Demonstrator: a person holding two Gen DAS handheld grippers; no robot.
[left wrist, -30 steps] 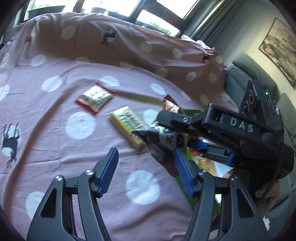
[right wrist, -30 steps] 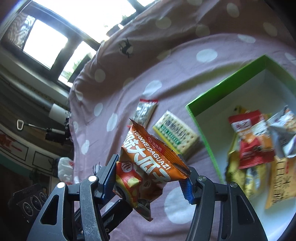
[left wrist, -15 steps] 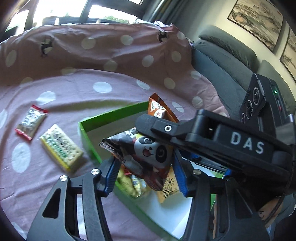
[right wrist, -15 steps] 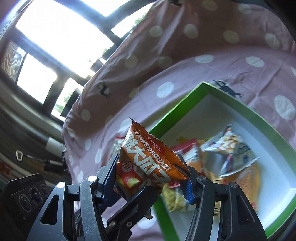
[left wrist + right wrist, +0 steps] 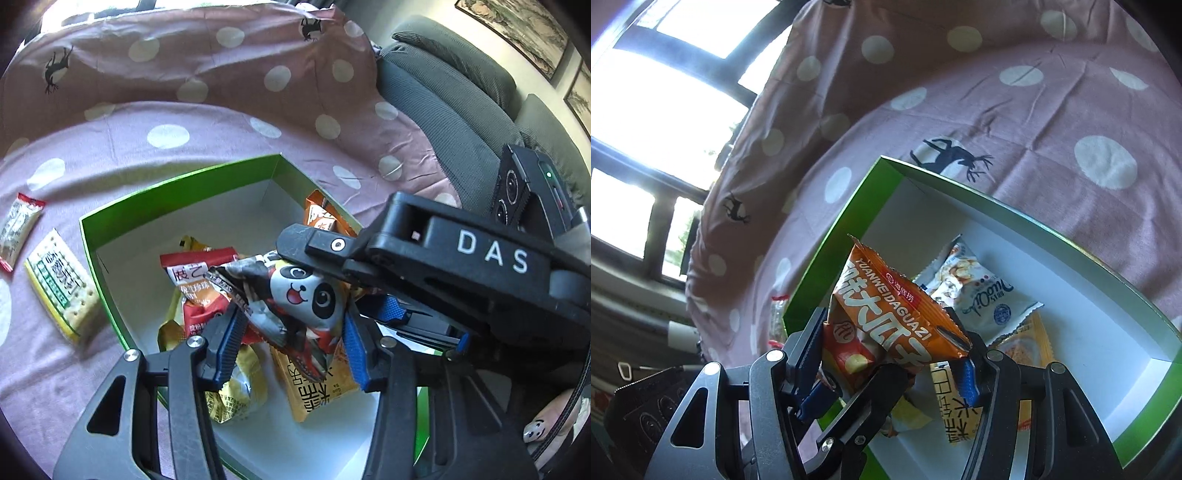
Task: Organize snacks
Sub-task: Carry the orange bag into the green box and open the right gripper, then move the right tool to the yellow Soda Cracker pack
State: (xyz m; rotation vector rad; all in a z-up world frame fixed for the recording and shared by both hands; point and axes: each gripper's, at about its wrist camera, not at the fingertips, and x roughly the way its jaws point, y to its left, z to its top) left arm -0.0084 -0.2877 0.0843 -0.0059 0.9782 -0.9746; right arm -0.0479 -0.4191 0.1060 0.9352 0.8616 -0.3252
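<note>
Pink polka-dot cloth (image 5: 207, 122) with deer prints covers the surface; grey sofa (image 5: 443, 92) to the right in the left wrist view, bright windows (image 5: 646, 110) behind in the right wrist view. Green box (image 5: 110, 225) with white inside sits on the cloth, several snack packets already in it.

Left hand-held gripper (image 5: 291, 339): jaws have just been closing, now clamped on a panda-print packet (image 5: 306, 295), held above the box interior. Right hand-held gripper (image 5: 894, 350): clenched on an orange seed packet (image 5: 886, 314), also over the box, near its left wall. The two grippers are close together, the right one's body crossing the left wrist view.

Outside the box, on the cloth to its left: a yellow-green cracker pack (image 5: 62, 288) and, beyond it, a small red-edged packet (image 5: 18, 225).
</note>
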